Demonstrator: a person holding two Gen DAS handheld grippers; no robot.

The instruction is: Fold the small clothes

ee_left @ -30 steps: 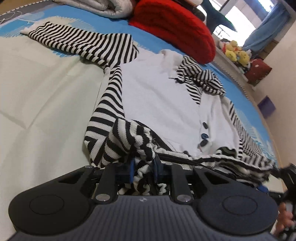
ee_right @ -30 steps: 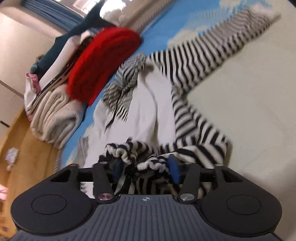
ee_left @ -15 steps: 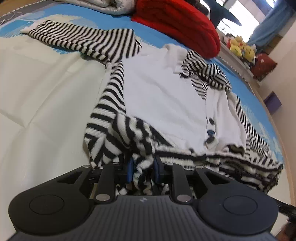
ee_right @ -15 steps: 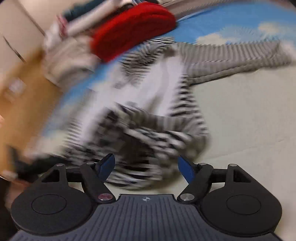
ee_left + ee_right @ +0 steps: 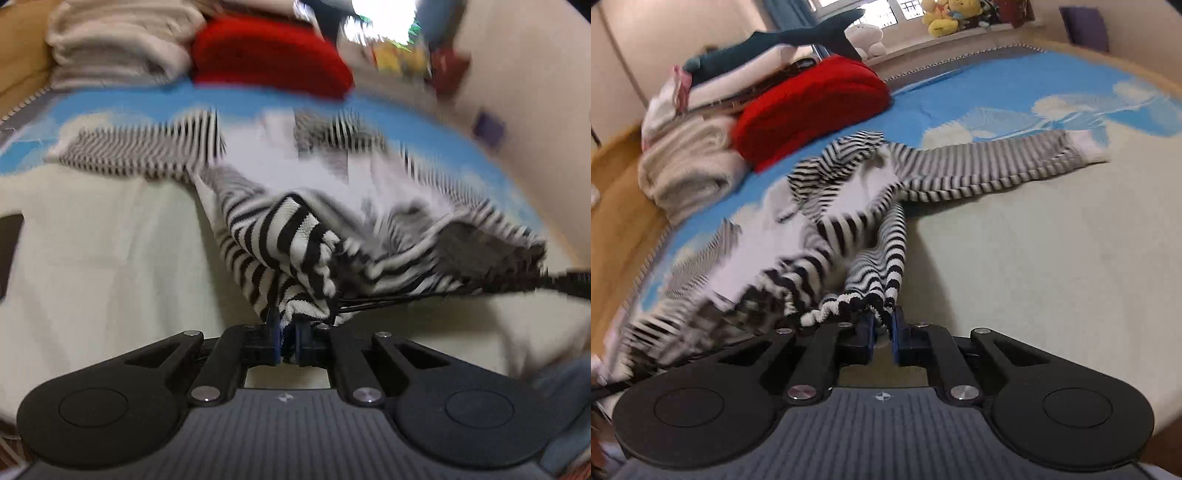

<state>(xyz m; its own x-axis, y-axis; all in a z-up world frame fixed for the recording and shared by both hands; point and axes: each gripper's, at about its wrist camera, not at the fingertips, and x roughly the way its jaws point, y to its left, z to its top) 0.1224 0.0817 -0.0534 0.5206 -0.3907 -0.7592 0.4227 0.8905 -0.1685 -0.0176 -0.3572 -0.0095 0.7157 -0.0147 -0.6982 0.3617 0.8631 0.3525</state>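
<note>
Striped cardigan [image 5: 280, 236] hem is pinched at both lower corners; left gripper [image 5: 287, 334] jaws closing, nearly together, with a bunched striped corner of knit between the blue pads; right gripper [image 5: 882, 328] jaws likewise closing on the ribbed striped edge, fabric visibly between its pads; both corners sit raised off the bed [image 5: 1034, 266], hem stretched between the two grippers, and a thin dark cord runs along it in the left view; left view is motion-blurred, so detail there is poor. Outward from the grippers: the garment's white front panel [image 5: 295, 173] lies directly ahead of both, collar end farthest away toward the red cushion [image 5: 812, 107]; long axis, hem to collar, runs away from the grippers; one striped sleeve [image 5: 997, 166] lies spread out flat to the right in the right view, the other sleeve [image 5: 140, 155] out to the left in the left view; each hand is on its own corner, neither clearly nearer the collar. Judgement: hem-to-collar fold is in hand, so the coming move turns on carrying both corners forward along that axis, evenly, or the fold skews. Beyond: folded cream blanket [image 5: 690, 162], plush shark [image 5: 775, 40] on the pile, yellow plush toys [image 5: 945, 14] at the window. No legible writing or brand; only a small emblem on each gripper body.
</note>
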